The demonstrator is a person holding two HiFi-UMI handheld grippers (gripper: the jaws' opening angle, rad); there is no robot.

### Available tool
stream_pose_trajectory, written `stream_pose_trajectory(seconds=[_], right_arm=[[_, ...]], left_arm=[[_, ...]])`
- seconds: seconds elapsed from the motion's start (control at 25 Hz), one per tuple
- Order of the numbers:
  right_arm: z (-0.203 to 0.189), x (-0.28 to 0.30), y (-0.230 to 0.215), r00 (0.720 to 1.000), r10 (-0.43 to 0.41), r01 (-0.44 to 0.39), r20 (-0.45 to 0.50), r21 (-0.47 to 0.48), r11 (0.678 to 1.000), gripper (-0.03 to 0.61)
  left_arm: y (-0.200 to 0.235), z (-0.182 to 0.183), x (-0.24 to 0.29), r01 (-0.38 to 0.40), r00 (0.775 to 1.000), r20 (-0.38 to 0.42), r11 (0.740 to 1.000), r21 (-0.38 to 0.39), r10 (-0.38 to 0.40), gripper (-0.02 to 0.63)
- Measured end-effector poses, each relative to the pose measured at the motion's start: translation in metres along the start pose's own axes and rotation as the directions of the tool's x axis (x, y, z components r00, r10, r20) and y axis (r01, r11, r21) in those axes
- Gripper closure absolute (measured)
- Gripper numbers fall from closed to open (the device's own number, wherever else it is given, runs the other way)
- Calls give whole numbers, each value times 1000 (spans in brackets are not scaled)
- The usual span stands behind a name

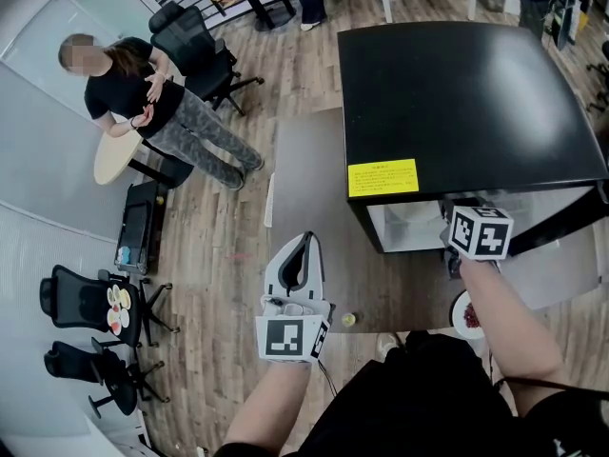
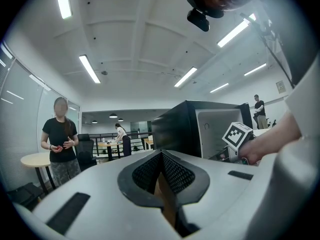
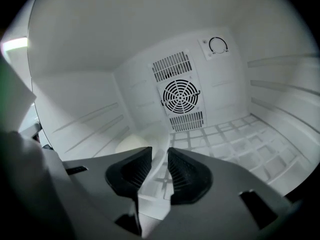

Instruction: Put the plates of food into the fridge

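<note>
A black fridge (image 1: 457, 93) stands open toward me, its white inside (image 1: 409, 225) showing. My right gripper (image 3: 160, 159) reaches into it; in the head view only its marker cube (image 1: 479, 231) shows. A white plate (image 3: 150, 141) with pale food (image 3: 131, 145) rests on the wire shelf (image 3: 235, 139). Its rim stands between the jaws, which are apart and not pressing on it. My left gripper (image 1: 306, 239) hangs shut and empty in front of the fridge, also seen as the left gripper (image 2: 161, 154) in its own view. A plate of red food (image 1: 468, 318) sits low by my right forearm.
The fridge door (image 1: 561, 255) swings out to the right. A fan grille (image 3: 181, 98) is on the back wall. A person (image 1: 152, 103) stands at left by a round table (image 1: 112, 155). A chair (image 1: 118, 309) holds more plates.
</note>
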State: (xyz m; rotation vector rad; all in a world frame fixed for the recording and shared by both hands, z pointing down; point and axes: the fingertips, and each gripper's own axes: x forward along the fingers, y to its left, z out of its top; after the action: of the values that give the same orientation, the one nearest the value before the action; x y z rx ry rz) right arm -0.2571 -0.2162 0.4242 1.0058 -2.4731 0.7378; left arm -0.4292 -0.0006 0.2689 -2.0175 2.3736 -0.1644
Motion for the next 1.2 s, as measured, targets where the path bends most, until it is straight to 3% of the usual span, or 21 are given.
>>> stream_pose_trajectory(seconds=[0.2,0.36,0.68,1.0,1.2], right_arm=[[-6,1,-6,998,-36,31,-56,-87,996,471],[-1,-2,-7,997,-54,46,-48,-149,988,468],[16,-23,-6,995,-70,84,75,-202,976,468],[30,-58,12,980,21,39,197,-293,955,474],[35,-77,10,966,48,40,256,-330,943,522]], left_arm=[[-4,2,-4,2,1000,5,1000,-3,-2,611],[-4,4,-7,-9,1000,9,1000,-8,9,611],[-8,8,-13,-8,1000,29,1000,-15,8,610],[-29,11,-11,44,998,46,998,-40,-43,611],[-46,13,-6,75,996,56,996,-47,-72,611]])
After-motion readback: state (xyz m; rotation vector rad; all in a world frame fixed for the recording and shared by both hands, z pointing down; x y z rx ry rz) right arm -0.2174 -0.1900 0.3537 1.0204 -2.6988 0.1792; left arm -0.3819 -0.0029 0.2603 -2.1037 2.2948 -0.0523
